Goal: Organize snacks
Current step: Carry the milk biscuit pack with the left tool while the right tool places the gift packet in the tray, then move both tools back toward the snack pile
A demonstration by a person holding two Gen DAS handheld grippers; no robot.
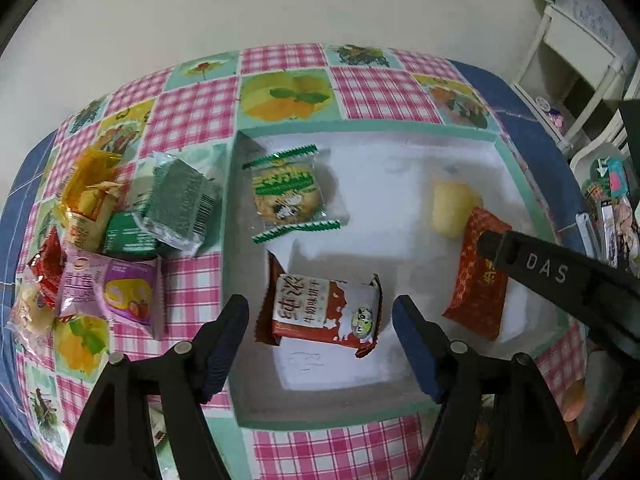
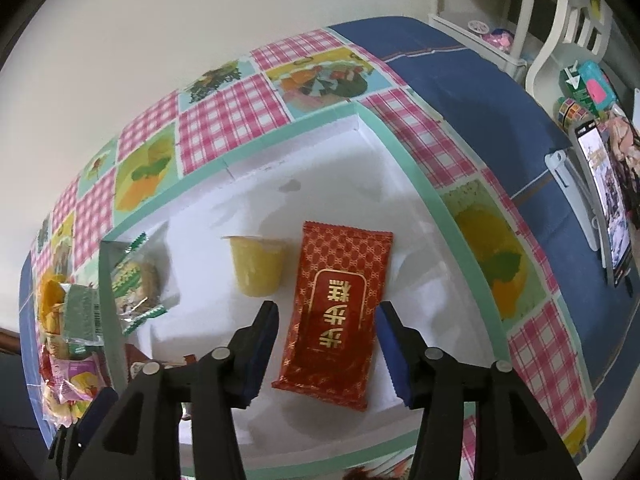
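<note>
Since both packs lie flat in the white tray on the tabletop, they look light, crinkly and slippery, with crushable contents; across the narrow width seems the best hold. Left gripper stands open astride the biscuit pack, pads clear of it. Right gripper is likewise open either side of the red cake pack, not pressing. More snacks are heaped left of the tray.
</note>
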